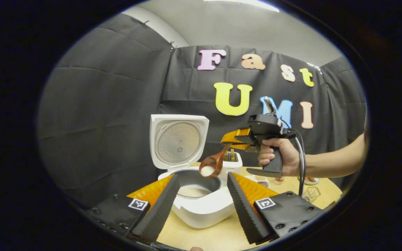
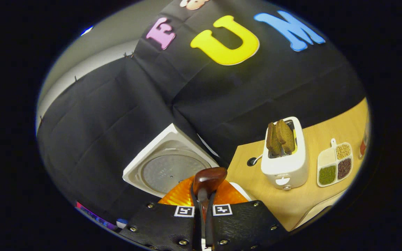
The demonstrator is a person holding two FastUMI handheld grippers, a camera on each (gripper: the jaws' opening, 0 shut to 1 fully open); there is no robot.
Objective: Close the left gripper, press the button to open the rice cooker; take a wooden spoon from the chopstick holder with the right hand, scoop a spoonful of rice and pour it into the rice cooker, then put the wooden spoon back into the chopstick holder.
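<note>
Light wood table under black cloth walls, grey wall above.

Left gripper view, nearest first: left gripper low in the foreground, its two fingers spread wide and holding nothing, the white rice cooker sitting between and just beyond them. Cooker is open: lid stands upright at the back, metal inner plate facing forward. Inner pot holds a pale layer at the bottom, apparently rice.

Above the pot's rim hangs the wooden spoon, bowl down and tilted, a small heap of white rice in it. Handle runs up and right into the right gripper, held by a hand with a bare forearm reaching in from the right.

Behind the spoon, a white toaster. Farther right on the table, small dishes, too blurred to read, and a little wire basket.

Right gripper view: right gripper fingers pressed together on the spoon handle, the dark back of the spoon's bowl just ahead. Cooker lid beyond on the left. To the right, toaster with two brown bread slices standing in its slots. Beside it, a white four-part dish: green, dark, tan grains, and one pale compartment.
</note>
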